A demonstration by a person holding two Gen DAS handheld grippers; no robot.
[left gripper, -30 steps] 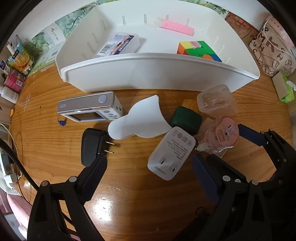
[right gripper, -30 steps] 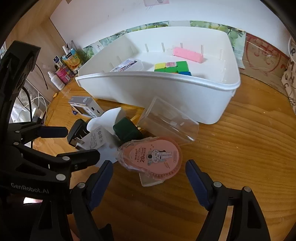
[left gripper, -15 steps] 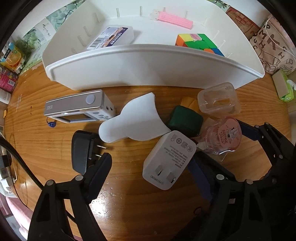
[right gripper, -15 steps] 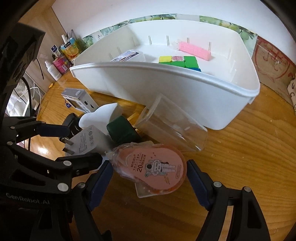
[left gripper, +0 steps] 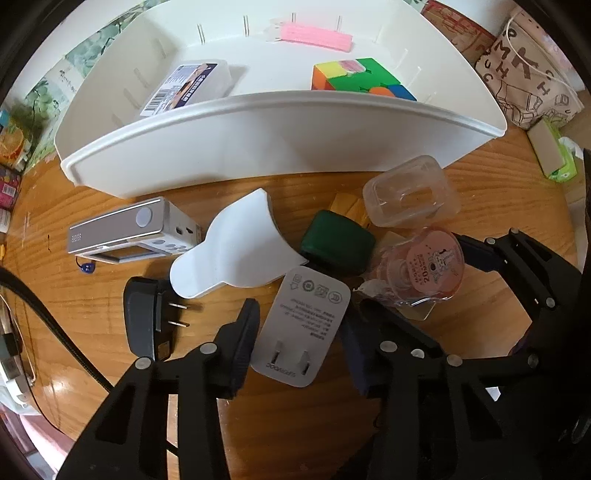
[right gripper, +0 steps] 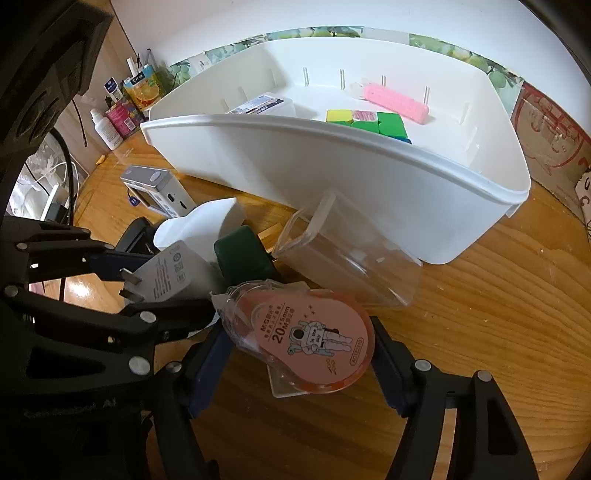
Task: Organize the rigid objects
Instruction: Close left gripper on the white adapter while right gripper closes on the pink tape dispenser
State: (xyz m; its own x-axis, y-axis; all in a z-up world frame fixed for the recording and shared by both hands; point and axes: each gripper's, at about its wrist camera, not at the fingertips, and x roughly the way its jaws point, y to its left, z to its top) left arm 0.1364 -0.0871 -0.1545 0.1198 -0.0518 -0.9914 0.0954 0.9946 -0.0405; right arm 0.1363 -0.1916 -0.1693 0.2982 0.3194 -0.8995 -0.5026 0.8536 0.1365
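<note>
Your left gripper (left gripper: 299, 343) has just been closing around the white charger (left gripper: 301, 326), your right gripper (right gripper: 301, 354) around the pink tape dispenser (right gripper: 308, 338); squeeze squarely before lifting toward the white bin (left gripper: 280, 147).

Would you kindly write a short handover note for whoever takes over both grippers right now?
Left gripper: jaws have just been closing, pads against both sides of the white charger on the table.
Right gripper: jaws have just been closing, pads at both edges of the pink correction tape.
Done: labelled box, puzzle cube and pink bar are in the white bin.
Left: bin the charger and tape, then the black plug, silver device, white scoop, green case and clear box.
</note>
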